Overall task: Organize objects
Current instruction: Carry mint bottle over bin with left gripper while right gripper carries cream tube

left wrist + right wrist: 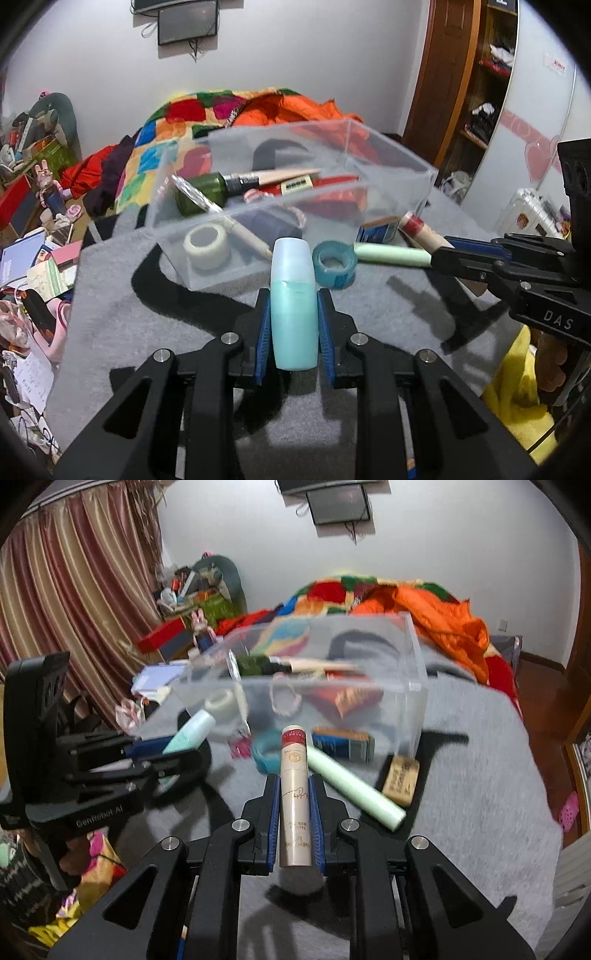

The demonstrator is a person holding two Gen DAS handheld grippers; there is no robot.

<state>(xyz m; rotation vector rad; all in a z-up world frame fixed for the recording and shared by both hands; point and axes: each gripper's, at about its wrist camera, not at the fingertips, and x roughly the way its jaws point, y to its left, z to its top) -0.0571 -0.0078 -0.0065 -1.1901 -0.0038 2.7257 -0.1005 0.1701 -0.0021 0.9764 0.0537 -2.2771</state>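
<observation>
My left gripper (294, 295) is shut on a pale blue bottle (294, 306) and holds it above the grey mat, just in front of the clear plastic box (391, 173). My right gripper (294, 781) is shut on a beige tube with a red cap (294, 794), also in front of the clear box (415, 664). The box holds a green bottle (207, 188), a white tape roll (207, 246), a pen and other small items. On the mat lie a blue tape roll (334, 264), a pale green tube (354, 794), a blue box (343, 744) and a tan eraser (400, 781).
The grey mat (480, 775) covers the work surface. A bed with a colourful quilt and orange blanket (436, 609) lies behind the box. Clutter of books and papers (33, 266) sits to the left, and a wooden shelf (480, 85) stands at right.
</observation>
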